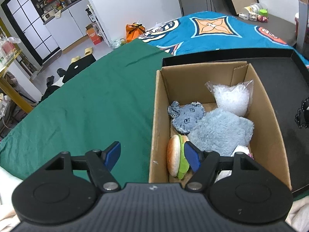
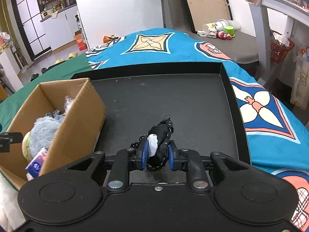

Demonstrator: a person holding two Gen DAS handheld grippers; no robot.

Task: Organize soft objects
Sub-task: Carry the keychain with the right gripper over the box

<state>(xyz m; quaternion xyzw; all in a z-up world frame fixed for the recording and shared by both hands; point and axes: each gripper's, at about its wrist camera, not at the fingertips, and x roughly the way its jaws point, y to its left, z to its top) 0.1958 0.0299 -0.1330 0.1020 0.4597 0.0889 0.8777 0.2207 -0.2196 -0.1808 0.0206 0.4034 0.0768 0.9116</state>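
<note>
Two grippers worked over the bed. Nearest, the right gripper had its jaws clamped on a small black soft toy with a white patch, holding it above the near part of the black tray, which was otherwise bare. The left gripper stood with its jaws apart and nothing between them, straddling the near left wall of the cardboard box, one fingertip over the green cloth and the other over the box.

Inside the box, at its near end, lay a plush burger; beyond it a fluffy blue plush and a denim toy; at the far end, a clear bag of white stuffing.

By my reading, the step in hand was carrying the last loose toy to the box. The next move would call for swinging it leftward over the box's right wall, then releasing it above the plush pile, clear of the left gripper.
</note>
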